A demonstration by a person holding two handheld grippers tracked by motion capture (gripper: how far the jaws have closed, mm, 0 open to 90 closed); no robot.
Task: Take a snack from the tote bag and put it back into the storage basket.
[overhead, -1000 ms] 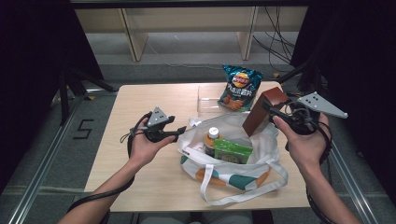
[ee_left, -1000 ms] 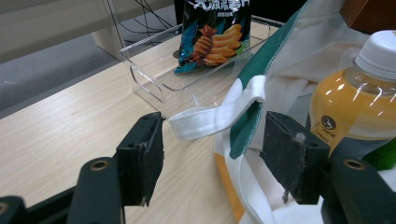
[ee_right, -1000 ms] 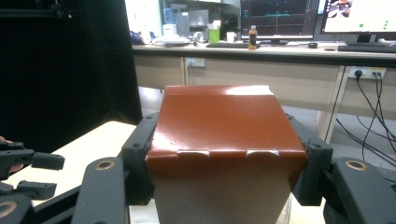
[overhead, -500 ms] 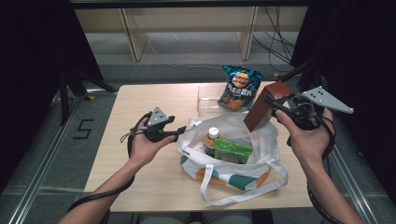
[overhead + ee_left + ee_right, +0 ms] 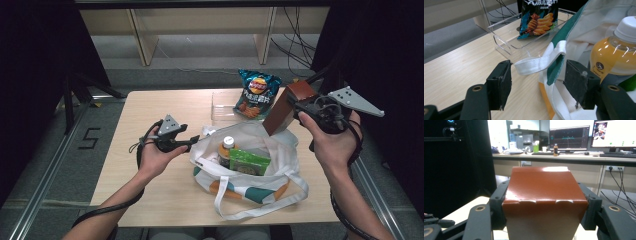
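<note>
My right gripper [image 5: 299, 99] is shut on the top end of a brown box [image 5: 280, 112], held tilted in the air above the right rim of a white tote bag [image 5: 260, 187]. In the right gripper view the brown box [image 5: 541, 192] sits clamped between both jaws. The bag holds an orange drink bottle [image 5: 226, 150] and a green packet [image 5: 248, 161]. My left gripper [image 5: 192, 143] is at the bag's left rim. In the left gripper view it [image 5: 539, 64] is open, with the bag's white handle strap [image 5: 536, 66] lying loose between the jaws and the bottle [image 5: 614, 55] just beyond.
A chips bag [image 5: 257, 92] leans in a clear plastic tray [image 5: 222, 107] at the table's far side. The light wooden table [image 5: 150, 112] has bare surface at the left and front. Dark panels stand on both sides, and shelving lies beyond the table.
The right gripper has lifted the brown box higher and a little to the right. The left gripper has stayed at the bag's rim.
</note>
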